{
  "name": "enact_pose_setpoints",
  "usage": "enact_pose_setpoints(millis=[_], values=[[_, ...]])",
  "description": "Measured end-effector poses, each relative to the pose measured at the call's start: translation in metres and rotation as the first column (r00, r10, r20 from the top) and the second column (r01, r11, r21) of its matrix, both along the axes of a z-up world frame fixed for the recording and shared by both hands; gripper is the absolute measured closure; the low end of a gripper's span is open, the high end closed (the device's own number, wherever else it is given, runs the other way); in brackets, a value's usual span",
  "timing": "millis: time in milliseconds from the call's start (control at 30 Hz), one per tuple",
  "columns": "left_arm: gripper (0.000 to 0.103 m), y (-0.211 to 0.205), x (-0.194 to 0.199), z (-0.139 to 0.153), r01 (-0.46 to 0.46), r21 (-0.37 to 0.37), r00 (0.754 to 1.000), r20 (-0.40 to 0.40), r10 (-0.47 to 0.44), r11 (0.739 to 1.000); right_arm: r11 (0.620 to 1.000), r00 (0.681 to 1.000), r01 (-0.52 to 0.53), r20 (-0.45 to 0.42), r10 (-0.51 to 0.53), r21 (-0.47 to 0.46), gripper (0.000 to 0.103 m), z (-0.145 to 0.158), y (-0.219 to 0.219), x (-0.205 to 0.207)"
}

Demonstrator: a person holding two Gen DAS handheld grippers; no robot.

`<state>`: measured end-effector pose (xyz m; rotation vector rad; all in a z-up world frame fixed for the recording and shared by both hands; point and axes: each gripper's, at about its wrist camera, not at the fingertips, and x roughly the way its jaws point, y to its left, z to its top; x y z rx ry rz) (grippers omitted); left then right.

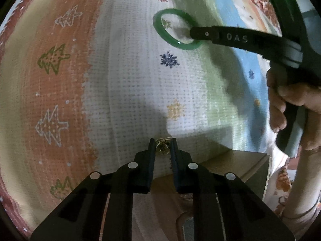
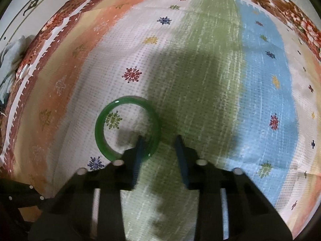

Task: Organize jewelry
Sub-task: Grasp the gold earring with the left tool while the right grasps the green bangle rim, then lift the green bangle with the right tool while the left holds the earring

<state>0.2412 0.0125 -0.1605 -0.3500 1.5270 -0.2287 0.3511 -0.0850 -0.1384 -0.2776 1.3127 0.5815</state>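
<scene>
A small tangle of gold jewelry (image 1: 163, 149) sits pinched between the tips of my left gripper (image 1: 163, 141), which is shut on it just above the striped cloth. A green bangle (image 1: 158, 29) lies flat on the cloth's white band at the upper right of the left wrist view. In the right wrist view the bangle (image 2: 99, 129) is left of centre. My right gripper (image 2: 159, 139) points down over its right rim: the left finger (image 2: 139, 150) stands inside the ring and the right one outside. A gap remains, so it is open.
The cloth (image 2: 200, 60) has orange, white, green and blue bands with snowflake and tree prints, over a floral sheet (image 2: 297, 10). A beige box corner (image 1: 240, 164) sits right of my left gripper. A person's hand (image 1: 284, 104) holds the right gripper's handle.
</scene>
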Motion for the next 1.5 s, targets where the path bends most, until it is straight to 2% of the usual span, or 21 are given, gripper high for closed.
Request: enact_pose_setpoints(millis=[100, 433, 500, 567, 600, 633, 733, 833, 900, 1067, 1100, 1133, 1200, 1233, 1300, 1500], values=[[0.103, 0.003, 0.001, 0.005, 0.000, -0.012, 1.000, 0.016, 0.000, 1.000, 1.000, 1.000, -0.002, -0.004, 0.002, 0.011, 0.088, 0.001, -0.001, -0.001], [0.103, 0.021, 0.006, 0.007, -0.004, -0.021, 1.000, 0.029, 0.004, 1.000, 1.000, 1.000, -0.008, 0.008, 0.008, 0.011, 0.093, 0.006, -0.002, -0.003], [0.096, 0.024, 0.005, 0.007, -0.010, -0.028, 1.000, 0.027, 0.011, 1.000, 1.000, 1.000, -0.013, 0.012, 0.012, 0.011, 0.093, 0.007, -0.003, -0.004], [0.080, 0.024, 0.006, 0.006, 0.000, -0.020, 1.000, 0.025, 0.001, 1.000, 1.000, 1.000, -0.014, 0.013, 0.013, 0.016, 0.093, 0.008, -0.002, -0.004], [0.066, 0.022, 0.005, 0.006, 0.004, -0.020, 1.000, 0.026, -0.004, 1.000, 1.000, 1.000, -0.014, 0.013, 0.014, 0.018, 0.093, 0.008, -0.001, -0.003], [0.060, 0.020, 0.006, 0.006, 0.019, -0.015, 0.999, 0.028, -0.018, 1.000, 1.000, 1.000, -0.013, 0.013, 0.013, 0.019, 0.093, 0.008, -0.002, -0.003], [0.053, 0.012, 0.009, 0.004, 0.054, -0.002, 0.998, 0.026, -0.054, 0.999, 1.000, 1.000, -0.013, 0.014, 0.013, 0.023, 0.093, 0.009, -0.002, -0.002], [0.053, 0.006, 0.014, 0.002, 0.085, 0.021, 0.996, 0.020, -0.086, 0.996, 1.000, 1.000, -0.013, 0.012, 0.013, 0.023, 0.093, 0.009, -0.003, -0.002], [0.053, 0.002, 0.016, 0.001, 0.110, 0.041, 0.994, 0.011, -0.110, 0.993, 1.000, 1.000, -0.011, 0.009, 0.011, 0.027, 0.093, 0.009, -0.004, -0.002], [0.066, -0.008, 0.015, 0.002, 0.177, 0.129, 0.984, 0.006, -0.179, 0.976, 0.999, 1.000, 0.001, 0.012, -0.002, 0.037, 0.093, 0.013, -0.010, 0.001], [0.069, -0.010, 0.015, 0.003, 0.184, 0.139, 0.982, 0.005, -0.187, 0.973, 0.999, 1.000, 0.002, 0.013, -0.003, 0.042, 0.093, 0.014, -0.010, 0.001], [0.078, -0.013, 0.014, 0.003, 0.195, 0.142, 0.980, 0.000, -0.197, 0.970, 0.999, 1.000, 0.002, 0.013, -0.003, 0.045, 0.093, 0.015, -0.011, 0.001], [0.087, -0.017, 0.014, 0.001, 0.221, 0.131, 0.975, -0.013, -0.221, 0.966, 0.999, 1.000, -0.002, 0.011, 0.002, 0.048, 0.093, 0.015, -0.011, 0.001], [0.090, -0.020, 0.015, 0.000, 0.245, 0.155, 0.969, -0.017, -0.245, 0.957, 0.999, 1.000, -0.002, 0.010, 0.002, 0.049, 0.093, 0.015, -0.011, 0.001], [0.090, -0.027, 0.014, -0.001, 0.268, 0.173, 0.963, -0.025, -0.268, 0.948, 0.999, 1.000, -0.006, 0.008, 0.006, 0.050, 0.093, 0.015, -0.010, 0.000], [0.090, -0.027, 0.016, -0.001, 0.269, 0.155, 0.963, -0.012, -0.270, 0.951, 0.999, 1.000, -0.005, 0.009, 0.004, 0.049, 0.093, 0.016, -0.011, 0.000]])
